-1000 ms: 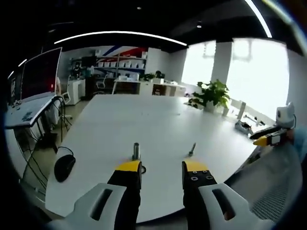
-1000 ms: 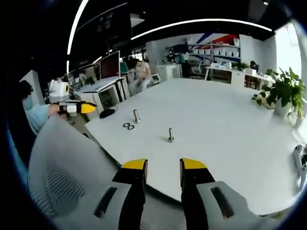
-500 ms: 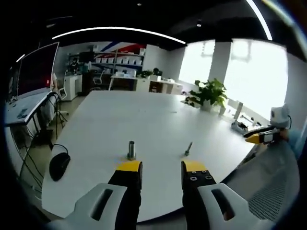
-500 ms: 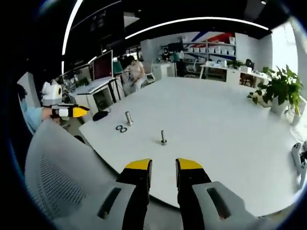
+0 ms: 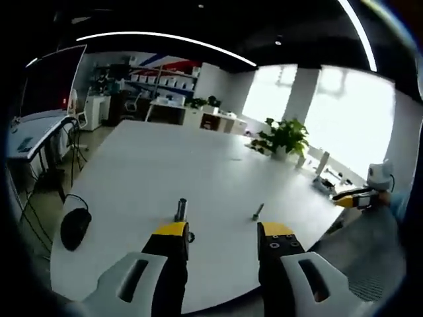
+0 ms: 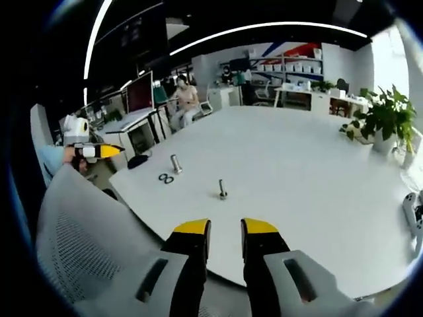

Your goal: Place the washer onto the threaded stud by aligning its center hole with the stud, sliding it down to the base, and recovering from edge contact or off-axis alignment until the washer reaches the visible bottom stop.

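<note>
On the white surface (image 6: 310,172), washers (image 6: 166,178) lie flat nr the stud (image 6: 223,189); left tool (image 5: 225,232) wide, empty; right tool (image 6: 225,228) narrow, empty. Approach low, pinch one rim.

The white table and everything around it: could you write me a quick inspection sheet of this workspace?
Surface: large white table, mostly bare.
Job's things: thin upright threaded metal stud; two small dark ring washers lying flat beside a thicker metal cylinder, not on the stud.
Clutter: black computer mouse near the table edge; potted green plant at the far side.
Grippers: left gripper open, holding nothing, above the table edge; right gripper with yellow-tipped fingers narrowly apart, holding nothing, short of the table.
Cables: black mouse cable.
Surroundings: grey mesh chair back, monitors on side desks, shelving, bright windows, a seated person in the background.
</note>
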### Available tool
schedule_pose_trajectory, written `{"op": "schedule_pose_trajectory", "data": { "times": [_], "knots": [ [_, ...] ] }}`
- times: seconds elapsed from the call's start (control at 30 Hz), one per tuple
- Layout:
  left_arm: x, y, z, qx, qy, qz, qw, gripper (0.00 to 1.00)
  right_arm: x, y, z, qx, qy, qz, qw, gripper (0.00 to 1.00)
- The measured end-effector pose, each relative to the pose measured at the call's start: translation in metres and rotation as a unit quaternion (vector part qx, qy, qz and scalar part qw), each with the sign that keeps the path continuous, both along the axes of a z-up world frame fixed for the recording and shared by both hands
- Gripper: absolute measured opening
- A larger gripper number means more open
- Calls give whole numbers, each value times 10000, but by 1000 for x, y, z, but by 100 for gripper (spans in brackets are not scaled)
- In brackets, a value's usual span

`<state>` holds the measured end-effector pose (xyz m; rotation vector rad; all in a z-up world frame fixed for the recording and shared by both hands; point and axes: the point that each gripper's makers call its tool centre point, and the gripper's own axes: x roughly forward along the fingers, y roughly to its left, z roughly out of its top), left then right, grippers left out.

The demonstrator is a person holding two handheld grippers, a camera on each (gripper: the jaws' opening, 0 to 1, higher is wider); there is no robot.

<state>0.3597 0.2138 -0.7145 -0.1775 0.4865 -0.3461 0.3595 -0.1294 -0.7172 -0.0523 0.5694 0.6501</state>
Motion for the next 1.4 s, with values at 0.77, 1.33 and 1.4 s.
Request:
{"op": "schedule_pose_trajectory", "data": {
  "times": [0.77, 1.33, 1.4],
  "knots": [
    [43, 26, -81, 877, 920, -457, 9908, 44, 1, -3, -4, -43, 139, -134, 9998, 19],
    [88, 23, -129, 1672, 1512, -1248, 9662, 30, 3, -3, -7, -120, 171, -125, 9997, 17],
    [94, 28, -135, 1687, 1552, -1258, 9652, 26, 2, -3, -7, -132, 183, -107, 9997, 16]
  ]
}}
